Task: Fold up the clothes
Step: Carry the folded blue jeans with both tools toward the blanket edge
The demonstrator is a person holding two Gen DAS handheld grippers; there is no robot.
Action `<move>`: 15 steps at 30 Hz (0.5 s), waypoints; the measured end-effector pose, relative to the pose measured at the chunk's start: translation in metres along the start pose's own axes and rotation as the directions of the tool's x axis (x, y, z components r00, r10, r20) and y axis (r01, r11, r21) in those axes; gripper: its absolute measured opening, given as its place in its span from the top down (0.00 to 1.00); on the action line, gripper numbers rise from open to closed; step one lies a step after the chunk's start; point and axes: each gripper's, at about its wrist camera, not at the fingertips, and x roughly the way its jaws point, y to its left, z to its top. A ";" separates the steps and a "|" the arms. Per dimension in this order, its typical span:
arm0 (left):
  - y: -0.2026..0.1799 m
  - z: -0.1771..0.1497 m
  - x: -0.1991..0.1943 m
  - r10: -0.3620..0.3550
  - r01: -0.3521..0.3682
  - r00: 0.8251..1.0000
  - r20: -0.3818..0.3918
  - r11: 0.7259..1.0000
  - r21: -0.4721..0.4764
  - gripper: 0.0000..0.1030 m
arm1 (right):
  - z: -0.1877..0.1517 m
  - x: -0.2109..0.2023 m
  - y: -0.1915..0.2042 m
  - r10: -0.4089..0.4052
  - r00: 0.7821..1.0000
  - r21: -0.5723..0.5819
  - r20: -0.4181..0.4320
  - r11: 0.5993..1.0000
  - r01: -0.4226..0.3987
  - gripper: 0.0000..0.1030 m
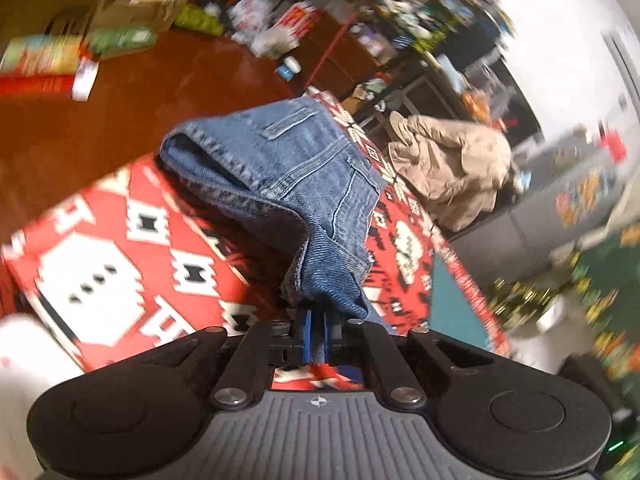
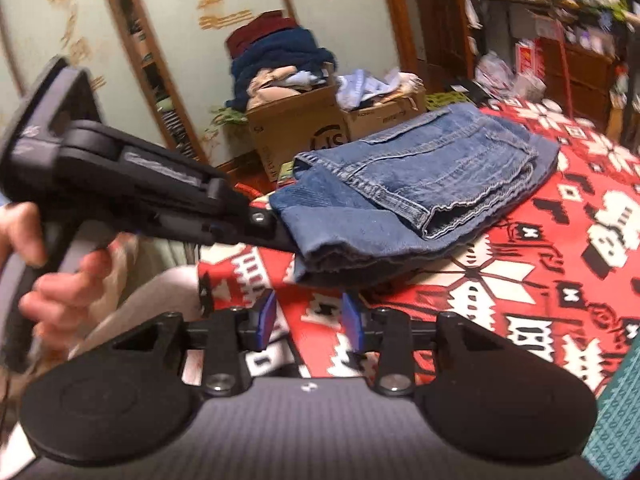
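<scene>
left hand-held gripper [image 1: 316, 336]: jaws pressed together on a bunched corner of the blue jeans [image 1: 280, 168]; denim runs down between the blue pads [image 1: 307, 336], so it is gripping cloth, not merely touching it. in the right wrist view this same tool comes in from the left with a hand [image 2: 52, 280] on its grip, its tip at the near left edge of the bundle.
right hand-held gripper [image 2: 310, 320]: jaws spread apart, nothing between them; it hangs just in front of the jeans' near edge, over the patterned cloth, not touching the denim as far as can be seen.
worktop cover [image 2: 520, 280]: red, white and black patterned blanket spread over the worktop; the jeans lie on it toward its far left part.
jeans: already doubled into a compact, layered bundle, a hemmed edge and pocket stitching showing on top; the gripped corner is lifted a little off the blanket.
progress: well along by my reading; the main folds look made, and what seems left is a last tuck or squaring of the edges, then setting it down.
other garments: a tan garment [image 1: 452, 168] heaped beyond the blanket, and cardboard boxes [image 2: 296, 128] piled with clothes behind; likely more to fold.
blur: both views are smeared, so fine details are uncertain.
</scene>
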 end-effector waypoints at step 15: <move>0.030 -0.020 -0.007 0.020 -0.047 0.993 -0.116 0.970 -0.237 1.00 | -0.013 0.011 0.005 -0.058 0.995 -0.103 -0.075 0.993 0.050 0.95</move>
